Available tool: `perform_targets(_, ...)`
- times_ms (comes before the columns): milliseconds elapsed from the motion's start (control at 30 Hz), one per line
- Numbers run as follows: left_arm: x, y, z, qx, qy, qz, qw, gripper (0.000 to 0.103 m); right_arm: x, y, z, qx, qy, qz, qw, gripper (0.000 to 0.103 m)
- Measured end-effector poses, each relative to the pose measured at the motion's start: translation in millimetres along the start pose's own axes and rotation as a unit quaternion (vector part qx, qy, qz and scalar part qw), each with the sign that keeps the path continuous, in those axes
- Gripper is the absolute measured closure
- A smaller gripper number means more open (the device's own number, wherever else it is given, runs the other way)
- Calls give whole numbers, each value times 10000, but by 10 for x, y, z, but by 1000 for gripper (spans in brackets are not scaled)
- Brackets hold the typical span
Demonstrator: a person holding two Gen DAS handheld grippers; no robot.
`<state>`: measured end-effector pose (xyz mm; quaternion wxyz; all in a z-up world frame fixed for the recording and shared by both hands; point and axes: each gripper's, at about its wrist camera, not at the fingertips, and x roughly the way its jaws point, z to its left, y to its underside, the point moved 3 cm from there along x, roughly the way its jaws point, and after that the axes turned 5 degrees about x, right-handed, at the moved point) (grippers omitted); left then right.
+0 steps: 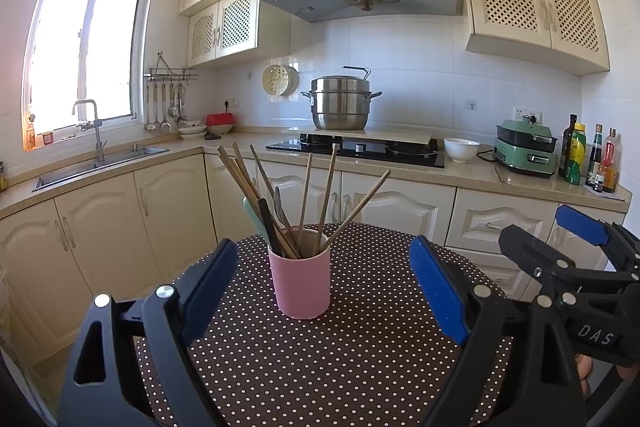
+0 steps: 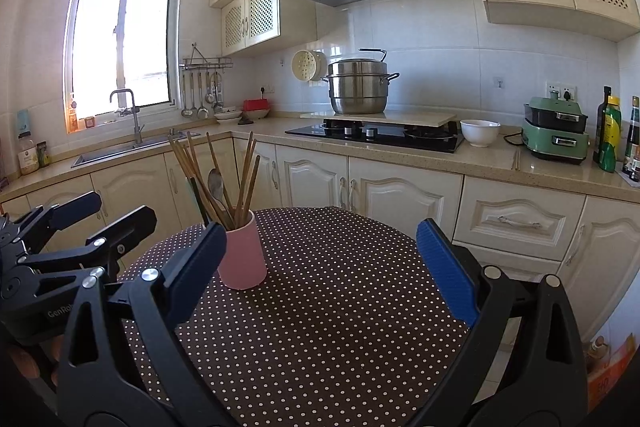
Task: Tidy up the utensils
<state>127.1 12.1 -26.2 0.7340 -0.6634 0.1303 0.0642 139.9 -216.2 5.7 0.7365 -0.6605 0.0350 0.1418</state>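
A pink cup (image 1: 303,283) of chopsticks (image 1: 328,201) and spoons stands upright on the polka-dot worktop (image 1: 360,355). Left gripper (image 1: 324,291) and right gripper (image 2: 328,267) hover near, jaws apart, nothing between them and it.

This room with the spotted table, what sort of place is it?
A home kitchen, most likely: a sink sits under the window, a steel pot stands by the stove, and cupboards line the walls.

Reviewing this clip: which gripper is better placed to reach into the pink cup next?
Left, probably. The pink cup sits centred between the open left gripper fingers, while the open right gripper faces bare tablecloth with the cup off to its left.
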Motion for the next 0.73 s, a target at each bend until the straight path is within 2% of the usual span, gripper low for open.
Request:
perform_targets(433,140,8,52,-48,-128,58,9999,17,202,6,12,-14,-58,112,9999,9)
perform_targets(733,419,142,133,-203,-46,384,9990,17,489,115,-10,0,-100,416,9991,9)
